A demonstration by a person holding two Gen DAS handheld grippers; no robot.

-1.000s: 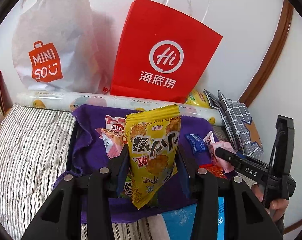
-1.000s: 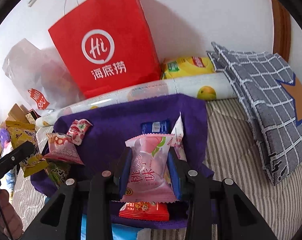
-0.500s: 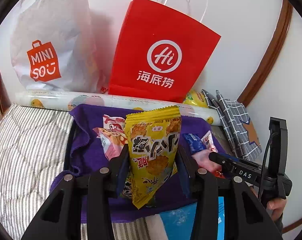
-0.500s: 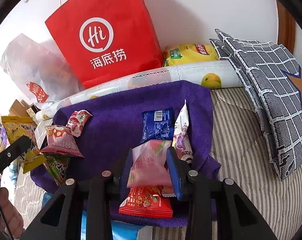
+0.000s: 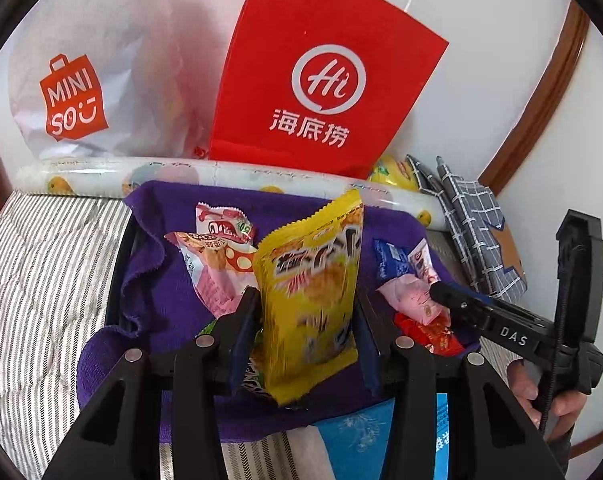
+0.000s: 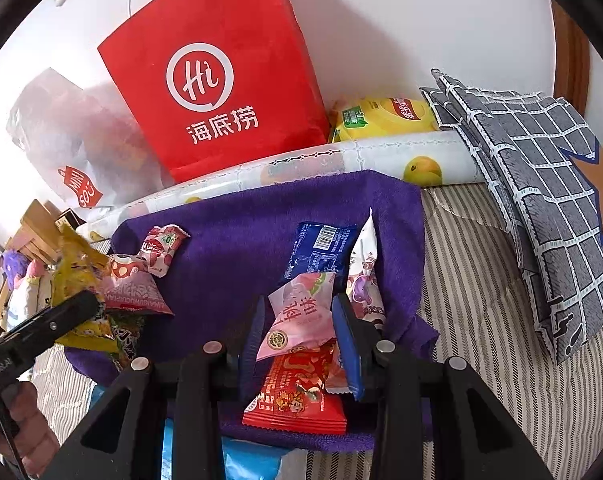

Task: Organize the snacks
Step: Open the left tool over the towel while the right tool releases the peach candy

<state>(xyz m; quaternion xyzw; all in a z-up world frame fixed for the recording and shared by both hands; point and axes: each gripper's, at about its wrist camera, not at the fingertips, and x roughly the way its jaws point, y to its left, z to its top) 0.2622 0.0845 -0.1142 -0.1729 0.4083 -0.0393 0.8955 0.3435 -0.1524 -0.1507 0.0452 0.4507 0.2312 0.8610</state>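
Observation:
My left gripper (image 5: 305, 304) is shut on a yellow snack packet (image 5: 313, 280), which leans to the right above a purple cloth (image 5: 169, 292). Two pink and red packets (image 5: 209, 264) lie on the cloth's left part. My right gripper (image 6: 301, 306) is shut on a pink peach packet (image 6: 297, 320), held slanted just above a red packet (image 6: 297, 392). A blue packet (image 6: 321, 248) and a white-and-purple packet (image 6: 363, 276) lie behind it on the cloth (image 6: 241, 232). Each gripper shows at the edge of the other's view.
A red paper bag (image 5: 321, 80) and a white plastic bag (image 5: 81, 80) stand against the wall, behind a rolled printed sheet (image 5: 221, 172). A grey checked cloth (image 6: 541, 200) and a yellow drink pack (image 6: 381, 116) lie at the right. Striped bedding (image 5: 41, 280) surrounds the purple cloth.
The yellow packet has tipped to the right in the left gripper. The pink packet has slanted in the right gripper, uncovering the blue and red packets.

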